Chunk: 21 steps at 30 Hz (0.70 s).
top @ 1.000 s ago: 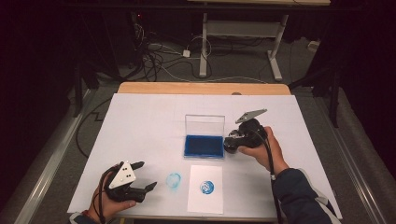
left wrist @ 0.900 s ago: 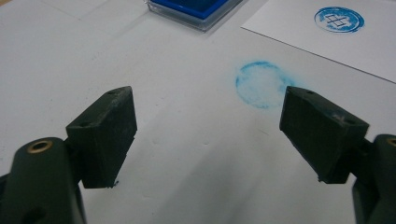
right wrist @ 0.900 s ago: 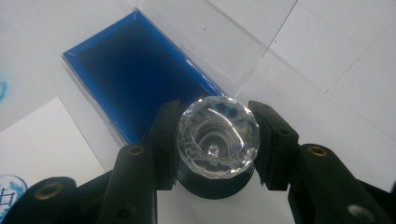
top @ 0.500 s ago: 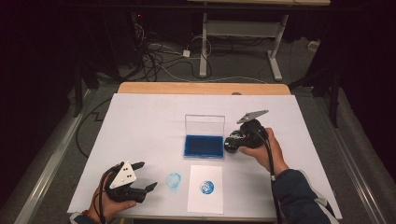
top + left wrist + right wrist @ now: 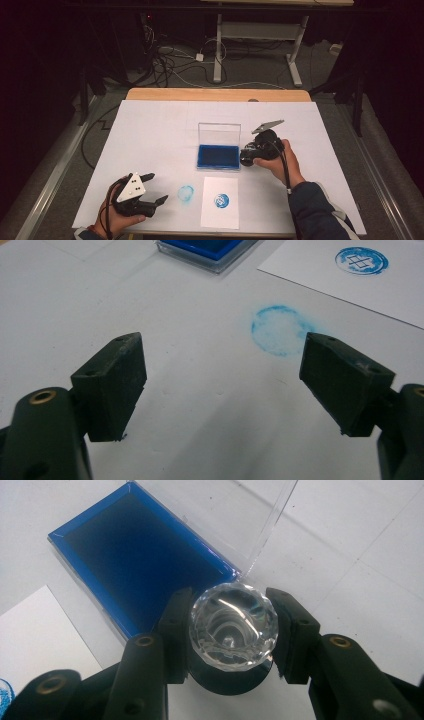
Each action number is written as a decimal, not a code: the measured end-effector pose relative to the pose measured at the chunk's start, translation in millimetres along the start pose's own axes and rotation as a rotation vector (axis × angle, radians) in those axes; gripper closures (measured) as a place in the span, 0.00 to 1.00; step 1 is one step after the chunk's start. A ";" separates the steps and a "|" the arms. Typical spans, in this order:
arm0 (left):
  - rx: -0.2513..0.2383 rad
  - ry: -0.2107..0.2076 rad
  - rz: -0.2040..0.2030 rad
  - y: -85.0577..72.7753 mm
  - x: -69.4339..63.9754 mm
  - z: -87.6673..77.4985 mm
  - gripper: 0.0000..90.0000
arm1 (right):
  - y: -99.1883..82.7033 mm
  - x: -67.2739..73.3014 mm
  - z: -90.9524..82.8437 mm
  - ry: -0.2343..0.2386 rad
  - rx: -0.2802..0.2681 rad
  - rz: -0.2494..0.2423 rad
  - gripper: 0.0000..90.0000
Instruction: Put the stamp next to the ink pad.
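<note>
Stamp: clear faceted handle, round, cut like a crystal knob, with bright reflections across the facets; below it a dark round base shows at the bottom edge. Right tongs are closed on the stamp, one black jaw pressed to each side of the clear handle, so the stamp sits squarely between the two pads. In the high view the right tongs sit just beside the right edge of the ink pad, held by the right hand. Ink pad: shallow rectangular case, deep blue inking surface, clear plastic lid standing upright along its far side. In the right gripper view the stamp lies over the near corner of the ink pad; whether its base touches the pad cannot be told. Left tongs stand wide apart with nothing between them, low over the white counter; in the high view they are at the front left, well apart from the stamp. A pale blue round smudge lies on the counter just ahead of the left tongs. Beside it a white sheet of paper carries a sharper blue round print, in front of the ink pad.
</note>
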<state>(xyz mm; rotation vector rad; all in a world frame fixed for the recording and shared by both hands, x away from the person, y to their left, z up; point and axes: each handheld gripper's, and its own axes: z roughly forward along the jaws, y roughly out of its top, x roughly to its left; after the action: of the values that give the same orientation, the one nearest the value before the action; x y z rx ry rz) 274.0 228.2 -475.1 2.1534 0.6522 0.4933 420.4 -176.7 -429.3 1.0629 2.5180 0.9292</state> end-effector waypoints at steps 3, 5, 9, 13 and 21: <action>0.004 0.000 0.009 1.5 -2.4 1.0 0.20 | 0.0 0.0 0.5 0.000 -0.004 -0.001 0.64; 0.012 -0.001 0.019 2.0 -3.7 1.7 0.20 | -1.0 -0.4 0.0 0.002 -0.011 0.012 0.64; 0.013 -0.001 0.011 1.5 -2.7 2.5 0.20 | -2.5 0.8 -0.7 0.000 -0.017 0.008 0.59; 0.015 -0.001 0.013 1.0 -2.8 2.6 0.20 | -2.1 1.2 -4.6 -0.006 -0.038 0.001 0.53; 0.016 0.000 0.012 0.7 -2.2 2.5 0.20 | -0.9 3.3 -12.7 -0.013 -0.078 -0.018 0.44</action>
<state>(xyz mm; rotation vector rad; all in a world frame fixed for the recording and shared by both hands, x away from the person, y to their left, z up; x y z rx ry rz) 273.9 225.1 -476.3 2.1728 0.6459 0.4961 411.8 -180.7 -420.2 1.0180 2.4552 1.0037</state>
